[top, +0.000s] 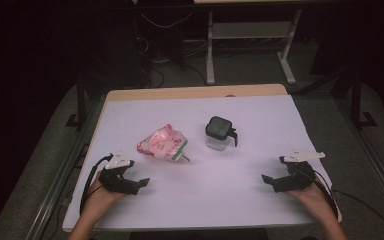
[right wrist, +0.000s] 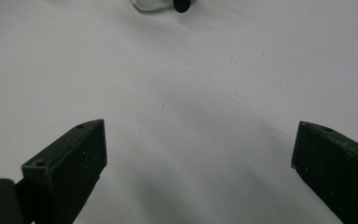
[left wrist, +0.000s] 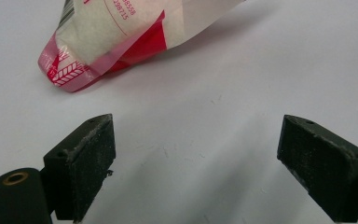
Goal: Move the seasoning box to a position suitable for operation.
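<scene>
A white surface (top: 240, 200) carries two things near its middle: a crumpled pink and white bag (top: 162, 142) and, to its right and well apart from it, a small clear jar (top: 219, 133) with a dark lid.

The bag lies flat on its side. In the high view its long axis runs on a slant, from a green-edged end at the lower right toward the pink end at the upper left. In the left gripper view the bag (left wrist: 116, 37) sits at the top, ahead of the jaws; its sealed red corner with a herringbone print points down and left toward the left jaw, and the rest of the bag stretches away to the upper right. It touches neither jaw.

The jar stands upright, its lid facing up and a dark handle sticking out on its right side. In the right gripper view the base of the jar (right wrist: 151, 4) shows at the top edge, far ahead of the jaws.

The left hand-held gripper (top: 135, 182) rests near the front left of the surface, just below the bag, jaws spread wide with bare surface between them. The right hand-held gripper (top: 275, 180) sits near the front right, well apart from the jar, its jaws likewise spread and holding nothing. A hand grips each from the near edge.
</scene>
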Tool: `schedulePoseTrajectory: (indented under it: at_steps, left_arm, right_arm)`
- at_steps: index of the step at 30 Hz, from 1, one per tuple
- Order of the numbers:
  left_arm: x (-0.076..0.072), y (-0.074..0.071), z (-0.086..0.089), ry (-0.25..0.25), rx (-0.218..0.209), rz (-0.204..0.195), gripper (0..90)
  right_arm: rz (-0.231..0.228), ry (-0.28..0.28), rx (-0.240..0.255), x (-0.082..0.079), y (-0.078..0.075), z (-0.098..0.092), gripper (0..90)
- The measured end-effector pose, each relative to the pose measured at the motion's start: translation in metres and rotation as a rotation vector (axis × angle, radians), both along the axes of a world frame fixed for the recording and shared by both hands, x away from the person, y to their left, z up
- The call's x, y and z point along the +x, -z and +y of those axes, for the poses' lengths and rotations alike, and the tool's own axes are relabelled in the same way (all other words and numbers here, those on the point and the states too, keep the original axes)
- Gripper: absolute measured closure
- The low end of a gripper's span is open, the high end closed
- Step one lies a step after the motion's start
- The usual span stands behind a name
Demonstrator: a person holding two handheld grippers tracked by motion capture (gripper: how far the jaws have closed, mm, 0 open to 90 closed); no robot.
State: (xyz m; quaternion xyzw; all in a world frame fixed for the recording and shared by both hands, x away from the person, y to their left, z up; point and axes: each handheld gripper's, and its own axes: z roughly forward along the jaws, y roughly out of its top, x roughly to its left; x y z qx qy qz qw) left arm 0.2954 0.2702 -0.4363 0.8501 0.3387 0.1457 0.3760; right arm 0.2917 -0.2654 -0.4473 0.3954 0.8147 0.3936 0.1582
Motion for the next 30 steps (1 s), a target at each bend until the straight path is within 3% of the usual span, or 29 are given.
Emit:
schedulePoseTrajectory:
  at_steps: [10, 16, 30]
  left_arm:
    - [-0.002, -0.002, 0.001, -0.01, -0.007, 0.006, 10.9]
    - [-0.002, -0.003, 0.004, -0.007, -0.022, -0.002, 10.9]
    - [-0.004, -0.003, 0.002, -0.004, -0.03, 0.001, 10.9]
  right_arm:
    - [0.007, -0.017, 0.005, 0.001, -0.004, 0.001, 2.9]
    - [0.021, -0.03, -0.003, 0.005, -0.015, 0.01, 2.9]
    - [0.013, -0.084, -0.072, 0.037, -0.051, 0.029, 2.9]
